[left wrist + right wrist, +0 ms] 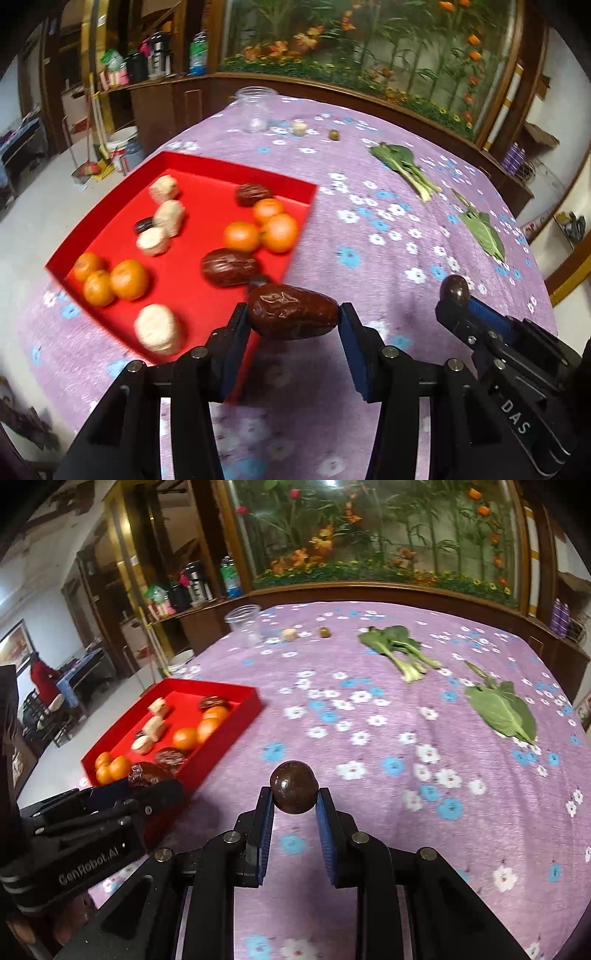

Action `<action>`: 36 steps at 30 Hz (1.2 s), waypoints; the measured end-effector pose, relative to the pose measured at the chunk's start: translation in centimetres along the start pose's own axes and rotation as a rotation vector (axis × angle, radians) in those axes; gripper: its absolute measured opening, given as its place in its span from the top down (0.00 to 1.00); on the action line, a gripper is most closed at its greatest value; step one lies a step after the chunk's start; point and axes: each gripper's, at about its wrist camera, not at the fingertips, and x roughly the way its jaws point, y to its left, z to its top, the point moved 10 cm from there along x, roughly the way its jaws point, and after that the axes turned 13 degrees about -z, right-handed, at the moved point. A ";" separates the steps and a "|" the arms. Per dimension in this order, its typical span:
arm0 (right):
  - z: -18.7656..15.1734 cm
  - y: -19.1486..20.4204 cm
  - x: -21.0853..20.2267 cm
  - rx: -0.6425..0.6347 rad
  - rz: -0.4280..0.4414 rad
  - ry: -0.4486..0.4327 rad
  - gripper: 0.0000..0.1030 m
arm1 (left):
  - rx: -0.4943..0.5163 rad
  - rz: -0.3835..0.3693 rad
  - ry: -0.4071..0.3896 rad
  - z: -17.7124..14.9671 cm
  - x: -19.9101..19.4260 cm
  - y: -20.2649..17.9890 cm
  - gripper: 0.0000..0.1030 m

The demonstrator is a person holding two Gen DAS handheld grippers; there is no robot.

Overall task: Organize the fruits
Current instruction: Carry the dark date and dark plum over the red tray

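My left gripper [293, 314] is shut on a wrinkled dark red date [291, 312], held lengthwise between the blue pads just off the near right corner of the red tray [110, 229]. The tray holds several oranges [242, 236], pale round pieces [168, 216] and more dates [229, 266]. My right gripper [294, 794] is shut on a small round dark brown fruit [293, 786] above the purple floral cloth [369, 738]. That same fruit [455, 290] shows at the right gripper's tip in the left wrist view; the left gripper [147, 779] with its date appears at the tray's near edge.
At the table's far side stand a clear plastic jar [243, 622], a pale piece [289, 634] and a small brown fruit [325, 631]. Leafy greens [399, 646] and a single large leaf [506, 712] lie to the right. A person in red [42, 677] sits far left.
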 end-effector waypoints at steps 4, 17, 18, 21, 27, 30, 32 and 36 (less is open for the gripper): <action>-0.1 1.8 -0.3 -0.027 0.026 -0.004 0.75 | -0.038 0.022 -0.006 -0.1 -0.7 2.2 0.54; 1.1 6.7 -0.5 -0.100 0.085 -0.021 0.75 | -0.117 0.049 -0.030 0.9 -1.6 6.2 0.54; 1.3 6.9 -0.5 -0.103 0.088 -0.023 0.75 | -0.120 0.051 -0.032 1.0 -1.7 6.3 0.54; 1.8 8.0 -0.2 -0.116 0.102 -0.027 0.75 | -0.131 0.066 -0.040 1.4 -1.9 7.2 0.54; 2.6 9.7 0.2 -0.129 0.130 -0.032 0.75 | -0.154 0.096 -0.047 1.9 -2.2 8.9 0.54; 2.9 10.4 0.5 -0.135 0.140 -0.031 0.75 | -0.168 0.109 -0.047 2.0 -2.2 9.6 0.54; 3.2 10.8 0.5 -0.138 0.149 -0.034 0.75 | -0.174 0.121 -0.048 2.2 -2.2 10.2 0.54; 3.8 11.5 0.7 -0.143 0.156 -0.038 0.75 | -0.179 0.132 -0.049 2.6 -2.1 10.8 0.54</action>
